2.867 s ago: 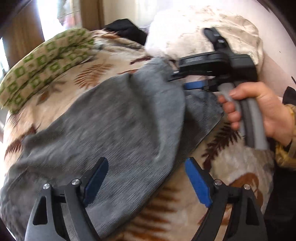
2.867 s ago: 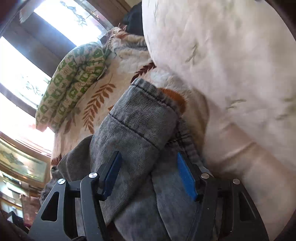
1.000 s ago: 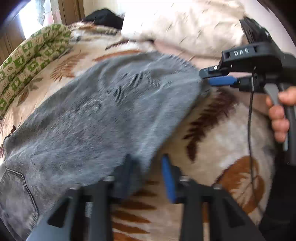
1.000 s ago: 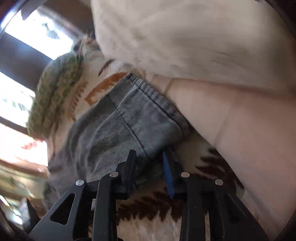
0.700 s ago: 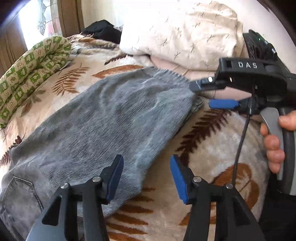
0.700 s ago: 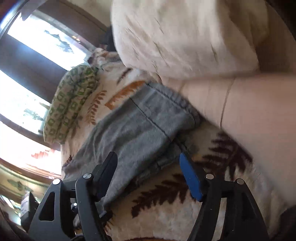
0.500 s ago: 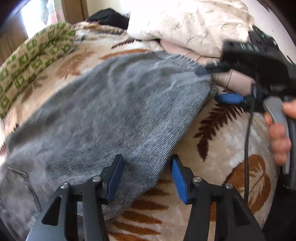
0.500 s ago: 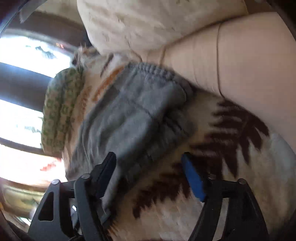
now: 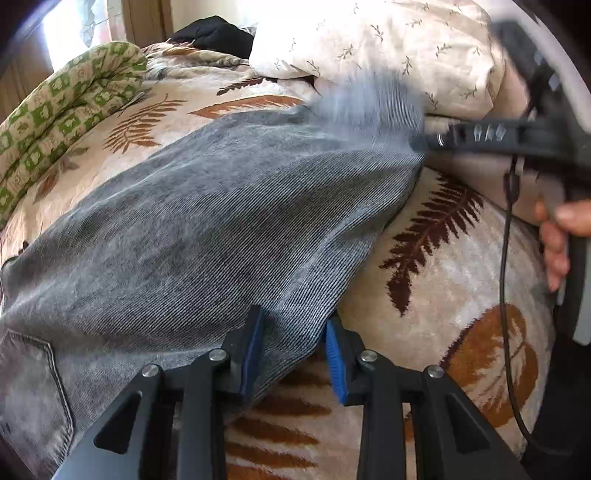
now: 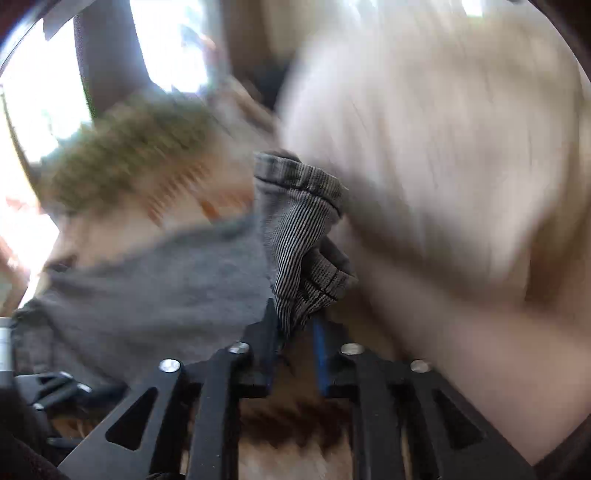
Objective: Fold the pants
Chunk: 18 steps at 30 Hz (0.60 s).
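Grey denim pants (image 9: pixel 207 221) lie spread on a leaf-patterned blanket (image 9: pixel 443 295). At the bottom of the left wrist view, my left gripper (image 9: pixel 293 350) has its jaws closing, and the blue pads pinch the near side edge of the leg. The right gripper (image 10: pixel 295 341) is also closing, with the bunched hem (image 10: pixel 299 229) squeezed between its pads and standing up from them. From the left wrist view the right gripper (image 9: pixel 428 142) is at the far right, and the raised hem (image 9: pixel 369 107) beside it is blurred.
A green-patterned quilt (image 9: pixel 55 122) lies along the left. A white pillow (image 9: pixel 388 48) sits right behind the hem, with a dark garment (image 9: pixel 214 35) beyond it. A person's hand (image 9: pixel 554 236) holds the right gripper's handle, and a black cable (image 9: pixel 504 258) hangs from it.
Both grippers' jaws have narrowed from wide apart onto the pants. The right gripper has rolled and raised the hem off the blanket. The left gripper has stayed in place.
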Each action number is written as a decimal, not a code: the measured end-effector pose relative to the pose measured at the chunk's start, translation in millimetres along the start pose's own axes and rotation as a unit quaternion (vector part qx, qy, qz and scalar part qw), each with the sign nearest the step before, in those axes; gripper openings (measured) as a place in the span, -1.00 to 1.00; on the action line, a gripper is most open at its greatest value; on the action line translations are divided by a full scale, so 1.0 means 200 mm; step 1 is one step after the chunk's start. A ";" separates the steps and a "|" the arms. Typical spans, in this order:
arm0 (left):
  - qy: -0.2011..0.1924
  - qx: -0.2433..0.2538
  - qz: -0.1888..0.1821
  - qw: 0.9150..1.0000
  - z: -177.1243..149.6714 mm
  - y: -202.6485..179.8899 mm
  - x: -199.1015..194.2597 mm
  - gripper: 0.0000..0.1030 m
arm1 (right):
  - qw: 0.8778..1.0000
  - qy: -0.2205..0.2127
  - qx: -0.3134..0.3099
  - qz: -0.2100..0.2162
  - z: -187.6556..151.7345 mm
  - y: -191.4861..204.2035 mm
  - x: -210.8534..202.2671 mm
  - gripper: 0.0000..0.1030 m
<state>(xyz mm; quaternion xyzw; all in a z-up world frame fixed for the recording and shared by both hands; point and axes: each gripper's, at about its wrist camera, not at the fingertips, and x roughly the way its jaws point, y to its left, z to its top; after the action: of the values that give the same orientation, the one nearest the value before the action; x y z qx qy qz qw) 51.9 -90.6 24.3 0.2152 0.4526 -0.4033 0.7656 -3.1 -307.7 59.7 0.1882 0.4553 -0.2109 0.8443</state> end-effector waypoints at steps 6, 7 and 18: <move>-0.009 -0.006 -0.035 0.999 0.03 -0.02 -0.10 -0.33 | 0.993 -0.079 0.056 0.060 0.09 -0.08 -0.16 0.18; -0.017 -0.006 -0.042 0.999 0.03 -0.02 -0.12 -0.33 | 0.992 -0.084 0.053 0.079 0.09 -0.06 -0.17 0.20; -0.023 -0.011 -0.024 0.999 -0.01 -0.03 -0.10 -0.90 | 0.994 0.056 -0.002 0.098 0.00 0.11 0.19 -0.88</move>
<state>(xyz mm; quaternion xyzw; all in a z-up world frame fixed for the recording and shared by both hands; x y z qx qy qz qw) 41.3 -83.5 40.5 0.1861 0.4443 -0.4216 0.7682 27.9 -296.8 29.7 0.2417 0.4815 -0.1158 0.8345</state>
